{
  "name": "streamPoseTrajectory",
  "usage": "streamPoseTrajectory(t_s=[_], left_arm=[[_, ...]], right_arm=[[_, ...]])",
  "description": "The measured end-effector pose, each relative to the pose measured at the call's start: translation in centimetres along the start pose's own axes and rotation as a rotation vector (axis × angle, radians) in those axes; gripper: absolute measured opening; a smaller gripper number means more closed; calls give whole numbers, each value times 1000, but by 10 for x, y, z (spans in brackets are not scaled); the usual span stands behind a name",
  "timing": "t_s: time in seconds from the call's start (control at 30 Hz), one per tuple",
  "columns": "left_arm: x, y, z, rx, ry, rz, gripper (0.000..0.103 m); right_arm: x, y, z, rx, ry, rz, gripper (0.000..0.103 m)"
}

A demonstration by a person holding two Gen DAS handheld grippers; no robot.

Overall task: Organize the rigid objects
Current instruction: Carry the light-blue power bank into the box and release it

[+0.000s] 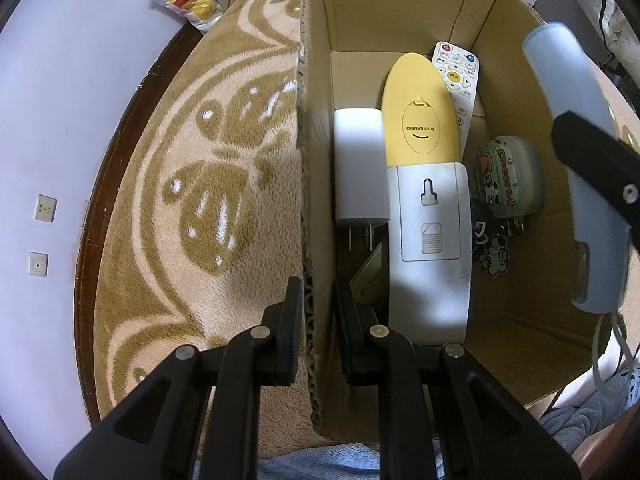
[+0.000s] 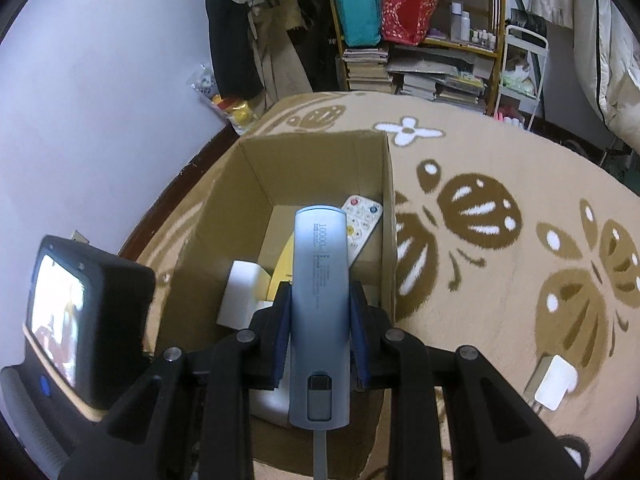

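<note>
An open cardboard box (image 1: 316,92) (image 2: 256,168) stands on the carpet. Inside lie a yellow oval device (image 1: 418,108), a silver remote back (image 1: 430,248), a white remote with coloured buttons (image 1: 458,68) (image 2: 362,216), a white charger plug (image 1: 360,168) (image 2: 240,300) and a small green pouch with keychains (image 1: 510,176). My left gripper (image 1: 318,320) is shut on the box's left wall, one finger on each side. My right gripper (image 2: 320,320) is shut on a grey-blue power bank (image 2: 320,300) (image 1: 576,152) and holds it above the box.
The box sits on a beige and brown patterned carpet (image 2: 500,240). A white charger (image 2: 554,382) lies on the carpet to the right of the box. A white wall (image 1: 60,120) runs along the left. Shelves with books and bags (image 2: 416,32) stand at the back.
</note>
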State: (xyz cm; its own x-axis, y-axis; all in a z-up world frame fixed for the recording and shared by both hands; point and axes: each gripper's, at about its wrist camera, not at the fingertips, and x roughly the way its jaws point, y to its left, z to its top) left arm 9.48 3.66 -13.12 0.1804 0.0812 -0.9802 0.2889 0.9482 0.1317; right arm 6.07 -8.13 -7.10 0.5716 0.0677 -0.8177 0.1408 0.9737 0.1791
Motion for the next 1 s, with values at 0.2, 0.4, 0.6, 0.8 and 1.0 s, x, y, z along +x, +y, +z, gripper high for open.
streamPoseTrajectory(t_s=[0.2, 0.4, 0.6, 0.8, 1.0], left_arm=[[0, 0, 0, 0, 1, 1, 17], [0, -1, -1, 8, -3, 14, 18], [-1, -2, -2, 5, -3, 10, 18], [-2, -1, -2, 7, -3, 11, 18], [-2, -1, -2, 8, -2, 12, 18]], right_arm=[[8, 1, -3, -11, 14, -20, 24], [-1, 11, 3, -52, -18, -33, 21], [-9, 11, 5, -69, -37, -45, 21], [-21, 3, 4, -53, -55, -68, 27], [-29, -12, 0, -40, -55, -110, 57]])
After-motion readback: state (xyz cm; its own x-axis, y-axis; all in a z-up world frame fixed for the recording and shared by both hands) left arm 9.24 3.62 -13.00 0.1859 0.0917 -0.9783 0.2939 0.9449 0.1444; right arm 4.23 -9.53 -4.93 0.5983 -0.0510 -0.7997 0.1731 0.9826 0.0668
